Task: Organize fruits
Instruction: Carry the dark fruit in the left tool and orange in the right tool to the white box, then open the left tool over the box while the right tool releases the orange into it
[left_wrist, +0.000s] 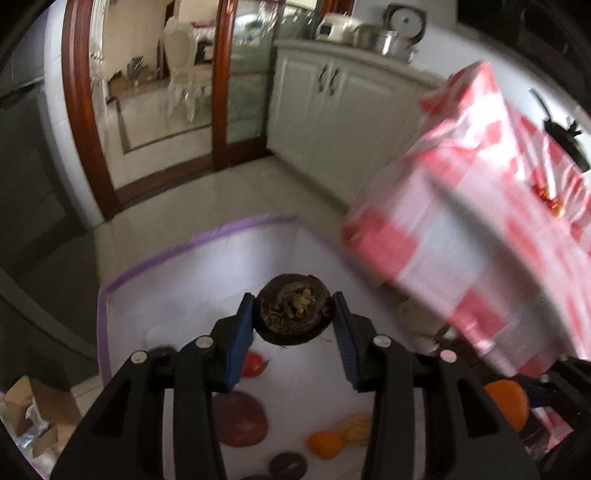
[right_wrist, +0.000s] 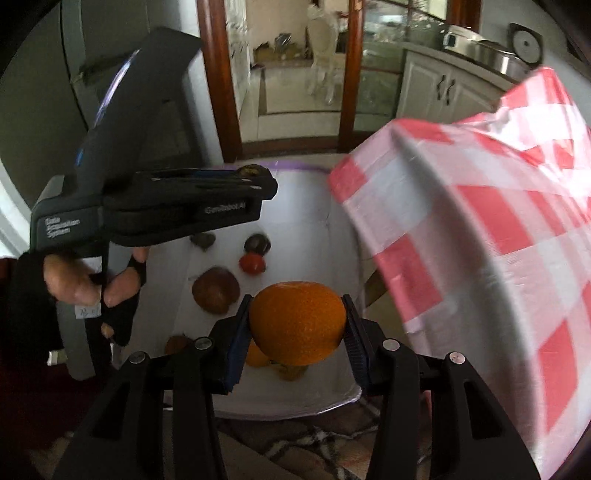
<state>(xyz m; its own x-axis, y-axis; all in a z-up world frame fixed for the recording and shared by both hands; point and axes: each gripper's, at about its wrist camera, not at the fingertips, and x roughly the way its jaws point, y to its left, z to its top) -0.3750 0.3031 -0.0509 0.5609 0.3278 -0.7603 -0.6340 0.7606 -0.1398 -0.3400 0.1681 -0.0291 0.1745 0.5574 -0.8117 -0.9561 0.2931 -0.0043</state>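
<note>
1. Our left tongs (left_wrist: 293, 319) are pinching a dark round fruit (left_wrist: 293, 314), maybe a mangosteen, held up in the air over the white mat (left_wrist: 177, 280). The blue pads (left_wrist: 242, 332) catch it at its widest part, so honestly it's a thin hold on a hard, round skin. Any wobble and we figure it rolls out.

2. Our right tongs (right_wrist: 297, 325) are clamped on an orange (right_wrist: 297, 321), also lifted clear of the mat (right_wrist: 303, 206). It's fat enough to fill the whole gap, which looks secure, but squeezing harder could bruise it.

3. Just below both tongs sit the leftover fruits on the mat: a tomato (right_wrist: 252, 263), a big reddish-brown fruit (right_wrist: 216, 290), a smaller orange (left_wrist: 325, 445) and a few dark ones. If either carried fruit drops, it lands among these and knocks them rolling toward the purple-edged border.

4. The two tongs are near each other, the left one (right_wrist: 258, 181) riding just beside the right. We could bump them together mid-carry.

5. Off to the right is the table with the red checked cloth (right_wrist: 480, 229). It's shiny plastic and hangs loose, so a fruit set near its edge may slide off. We can't see a bowl or basket there, so the landing spot is a guess.
</note>
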